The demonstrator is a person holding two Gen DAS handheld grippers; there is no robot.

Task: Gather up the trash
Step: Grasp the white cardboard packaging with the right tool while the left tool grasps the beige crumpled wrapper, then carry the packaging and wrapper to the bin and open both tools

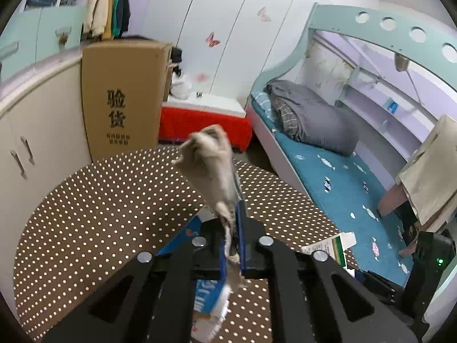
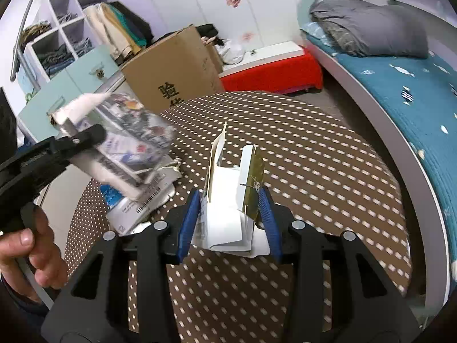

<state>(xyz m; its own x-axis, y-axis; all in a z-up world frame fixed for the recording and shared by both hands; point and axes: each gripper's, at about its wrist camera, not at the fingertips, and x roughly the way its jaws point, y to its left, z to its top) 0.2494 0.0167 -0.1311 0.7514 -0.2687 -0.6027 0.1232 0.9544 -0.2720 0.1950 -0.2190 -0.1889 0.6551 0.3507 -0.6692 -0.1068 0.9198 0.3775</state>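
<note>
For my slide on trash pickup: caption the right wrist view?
Right gripper clamps a torn carton above the dotted table.

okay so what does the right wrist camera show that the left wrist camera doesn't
Only the right wrist view shows the right gripper shut on a torn white carton, the person's left hand, the printed face of the flattened packaging and more wrappers lying under it. Only the left wrist view shows that packaging edge-on in the left gripper, shut on it, plus the bed's upper frame. Both share the dotted table, the cardboard box, the red chest and the grey duvet.
</note>
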